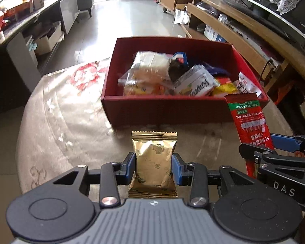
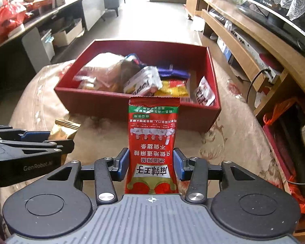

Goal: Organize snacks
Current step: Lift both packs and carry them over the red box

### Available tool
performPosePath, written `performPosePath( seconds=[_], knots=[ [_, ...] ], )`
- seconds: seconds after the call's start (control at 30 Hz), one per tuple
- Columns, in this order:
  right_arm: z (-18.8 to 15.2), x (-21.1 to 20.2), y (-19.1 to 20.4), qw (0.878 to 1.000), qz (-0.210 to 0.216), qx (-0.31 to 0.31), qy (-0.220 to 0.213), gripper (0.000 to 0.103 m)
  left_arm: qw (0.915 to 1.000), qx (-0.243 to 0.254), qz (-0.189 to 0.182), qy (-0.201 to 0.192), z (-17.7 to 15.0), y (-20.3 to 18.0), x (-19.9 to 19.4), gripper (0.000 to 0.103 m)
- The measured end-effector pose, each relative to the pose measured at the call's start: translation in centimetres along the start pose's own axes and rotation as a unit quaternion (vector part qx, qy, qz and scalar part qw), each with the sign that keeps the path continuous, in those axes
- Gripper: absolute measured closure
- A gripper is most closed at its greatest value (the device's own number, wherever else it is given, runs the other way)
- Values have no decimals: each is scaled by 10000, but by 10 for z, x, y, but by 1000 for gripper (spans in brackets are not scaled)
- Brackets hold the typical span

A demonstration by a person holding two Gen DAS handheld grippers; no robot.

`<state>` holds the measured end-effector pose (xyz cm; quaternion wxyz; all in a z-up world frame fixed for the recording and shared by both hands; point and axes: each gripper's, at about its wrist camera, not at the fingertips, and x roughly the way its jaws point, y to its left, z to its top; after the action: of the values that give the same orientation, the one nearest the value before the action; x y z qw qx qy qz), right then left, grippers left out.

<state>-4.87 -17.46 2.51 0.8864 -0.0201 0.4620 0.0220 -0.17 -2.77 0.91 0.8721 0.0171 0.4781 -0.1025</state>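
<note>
A round table [image 1: 57,109] under a pale flowered cloth stood in a tiled room, its curved edge falling away on the left, with bare cloth open before the red box [image 1: 162,109]. The left hand-held gripper [image 1: 154,167] was clamped on a gold snack packet [image 1: 154,162], raised in front of the box's near wall. The heaped packets inside were blurred. The right hand-held gripper [image 2: 151,163] pinched a tall red snack packet [image 2: 153,142], which hid part of that wall. Wooden shelves [image 2: 244,46] crowded the right.

"DAS" on the right hand-held gripper [image 1: 260,152] — "GenRobot.AI" on the left hand-held gripper [image 2: 57,140] — upside-down Chinese print on the red packet [image 2: 153,142]
</note>
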Motion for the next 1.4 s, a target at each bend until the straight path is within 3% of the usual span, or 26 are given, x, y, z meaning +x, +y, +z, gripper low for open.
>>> performPosePath(
  seconds=[0.9,1.4],
  knots=[
    [62,6,-30,9963,-109,627,-581,50,9985,283,81,-472,78,-30,15,66],
    [89,37,-41,9958,-246,734,-496,50,9983,350,199,-422,106,-40,47,66]
  ],
)
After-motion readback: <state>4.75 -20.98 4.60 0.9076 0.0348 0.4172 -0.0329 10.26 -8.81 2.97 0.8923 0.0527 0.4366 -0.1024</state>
